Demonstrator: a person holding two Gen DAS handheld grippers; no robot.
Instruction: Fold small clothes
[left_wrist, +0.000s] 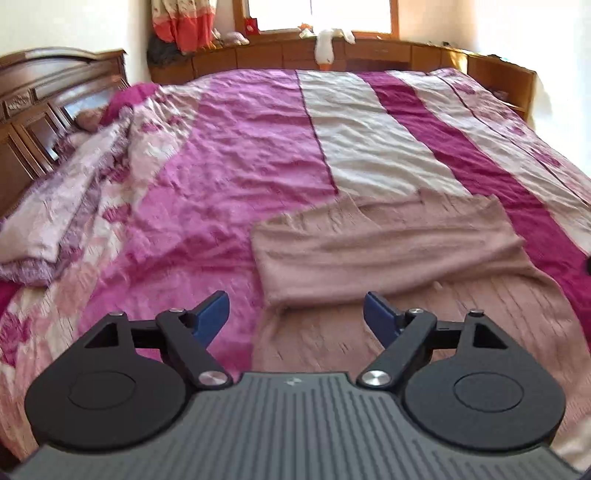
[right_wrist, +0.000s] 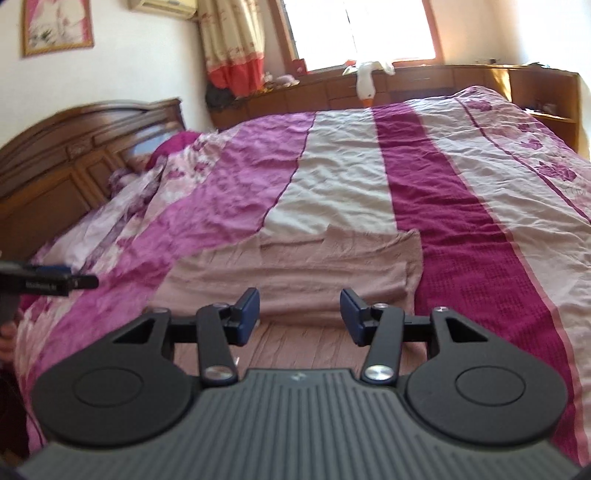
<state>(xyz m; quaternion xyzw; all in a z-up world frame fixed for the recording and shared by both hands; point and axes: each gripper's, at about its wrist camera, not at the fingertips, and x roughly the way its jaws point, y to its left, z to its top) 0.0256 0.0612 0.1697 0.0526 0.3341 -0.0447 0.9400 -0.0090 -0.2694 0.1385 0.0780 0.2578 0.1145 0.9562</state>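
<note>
While both claws hang above the bed with nothing between their pads, the scene reads so:

Garment: a dusty-pink knitted piece lies spread on the bedspread, near the front edge of the bed; its far part is folded over onto the rest, so a doubled band lies across the top of a flat ribbed layer.
Left gripper: jaws stand wide apart, blue pads clear of the cloth, above the near left corner of the folded band; nothing is held.
Right gripper: jaws stand partly apart, narrower than the left's, empty, above the near middle of the garment.
Other claw in the right view: the left gripper's dark tip shows at the left edge, off the garment's left side.
Bedspread: striped in magenta, pink and cream, wrinkled.
Headboard: dark carved wood, at the left.
Plush goose: white, draped over the wooden ledge under the window.
Curtain: cream with an orange-red hem.
</note>
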